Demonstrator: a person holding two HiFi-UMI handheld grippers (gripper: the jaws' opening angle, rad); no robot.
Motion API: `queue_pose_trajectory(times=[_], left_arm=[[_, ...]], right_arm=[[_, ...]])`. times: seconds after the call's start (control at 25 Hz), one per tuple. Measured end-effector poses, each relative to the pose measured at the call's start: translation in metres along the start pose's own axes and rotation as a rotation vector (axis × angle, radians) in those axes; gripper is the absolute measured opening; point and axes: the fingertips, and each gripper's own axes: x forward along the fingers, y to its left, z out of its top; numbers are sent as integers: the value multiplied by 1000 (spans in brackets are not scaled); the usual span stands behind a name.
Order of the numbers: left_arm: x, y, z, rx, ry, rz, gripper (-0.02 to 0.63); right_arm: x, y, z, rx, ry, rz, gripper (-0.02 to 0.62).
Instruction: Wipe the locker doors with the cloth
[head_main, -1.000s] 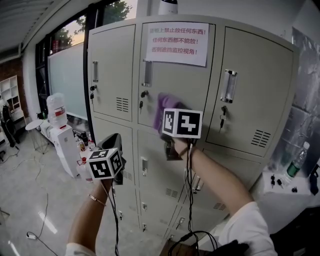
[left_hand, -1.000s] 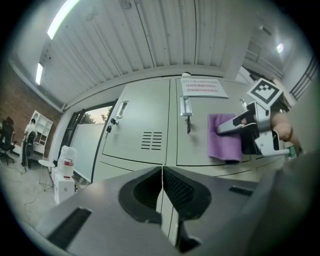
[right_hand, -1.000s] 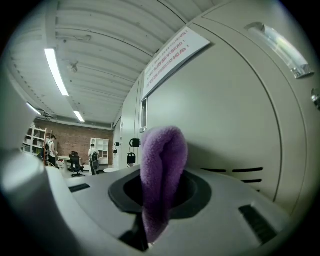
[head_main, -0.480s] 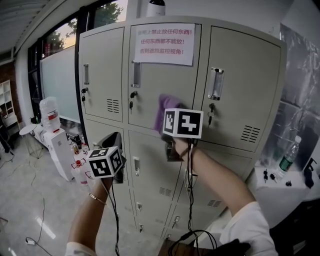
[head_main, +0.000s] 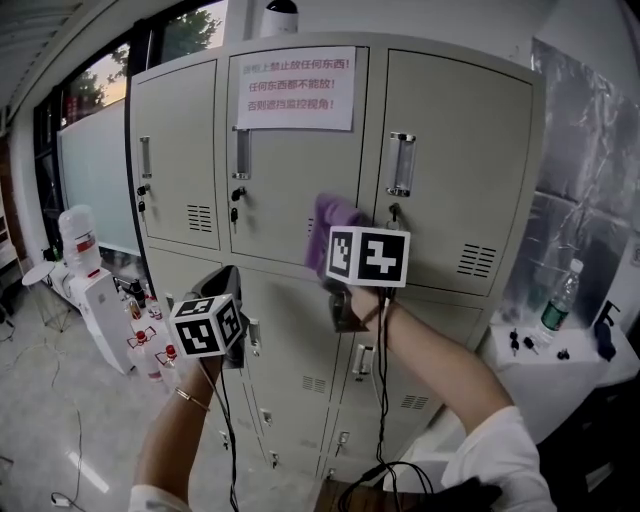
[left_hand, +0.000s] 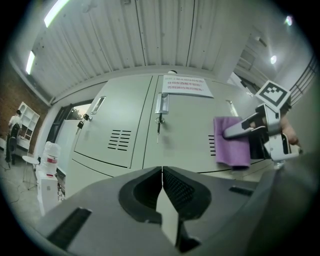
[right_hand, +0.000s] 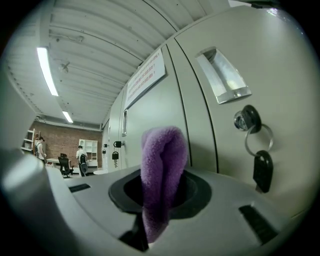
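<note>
Holding the cloth (right_hand: 160, 165) pinched in the right gripper (right_hand: 159, 202), I get my closest look from that gripper's own view. A thick purple fold stands up from between the jaws, which are clamped on its lower part. Its long axis runs out along the jaws towards the locker (head_main: 300, 330).

That view also shows what the others barely resolve. Just right of the cloth, on the upper right door (right_hand: 260, 60), are a clear handle (right_hand: 222, 75), a lock (right_hand: 246, 118) and a key (right_hand: 261, 171) hanging from a ring.

The left gripper view gives the side-on shape instead — the cloth (left_hand: 231, 142) hangs as a flat panel, long axis vertical, lying on the right part of the upper middle door (left_hand: 185, 125). It sits below and right of the paper notice (left_hand: 183, 86), with the right gripper (left_hand: 235, 133) reaching in from the right.

From the head view the cloth (head_main: 335, 215) sits by the seam between the two upper doors, partly behind the right gripper (head_main: 340, 250) and its marker cube. It looks pressed to the metal, though I can't be sure of contact from there.

The left gripper (left_hand: 162, 172) has its jaws pressed together and empty. In the head view it (head_main: 228, 280) is held lower and nearer, left of the right arm — well apart from the cloth and aimed at the locker.
</note>
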Motion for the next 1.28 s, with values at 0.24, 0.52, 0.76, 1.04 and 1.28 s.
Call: queue_pose_trajectory(times=[0.24,0.52,0.76,1.04,1.28], left_arm=[[8,-13,-2,1,4,-24,9],[12,-30,-7,16,20,-60,9],[14,-38,-6,6,16,-67,9],[17,-45,-10,-29,17,-67,10],[20,-55,-9,-37,13,-70,9]], right_arm=[[-15,-19,-8,5,0,-28,67],[-34,-42,-16,6,10,-60,66],[-46,-57,-18,0,11,-81,67],[-63,-79,-18,-15,16,-105,67],[-76,-97,-17,-21,26,-115,67]])
